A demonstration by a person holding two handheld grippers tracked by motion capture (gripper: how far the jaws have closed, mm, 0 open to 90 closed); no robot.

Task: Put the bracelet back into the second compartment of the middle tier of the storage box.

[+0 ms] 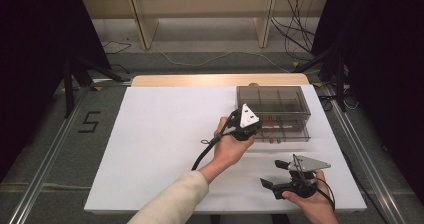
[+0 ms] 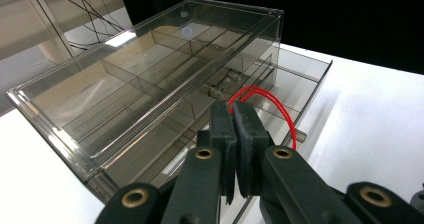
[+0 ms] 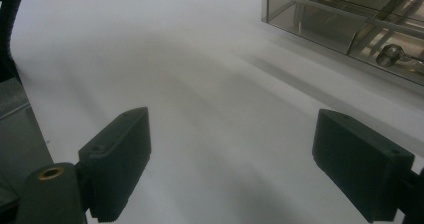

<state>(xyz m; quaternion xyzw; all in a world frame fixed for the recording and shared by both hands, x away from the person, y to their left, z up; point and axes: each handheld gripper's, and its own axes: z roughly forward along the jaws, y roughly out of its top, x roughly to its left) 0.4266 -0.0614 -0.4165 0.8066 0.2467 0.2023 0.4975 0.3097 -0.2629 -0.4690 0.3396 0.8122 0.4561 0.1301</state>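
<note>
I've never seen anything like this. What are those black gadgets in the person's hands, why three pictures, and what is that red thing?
A person holds a black two-jaw gripper in each hand. One picture looks down from above the white table; the other two come from cameras riding on each gripper. The left gripper has its jaws shut on a thin red loop, perhaps a rubber band, at the pulled-out drawer of a smoky transparent plastic organiser box with divided compartments. The right gripper hangs open over bare table, holding nothing.

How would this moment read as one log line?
left gripper: shut on red loop | over clear drawer box | right gripper: open, idle
</note>
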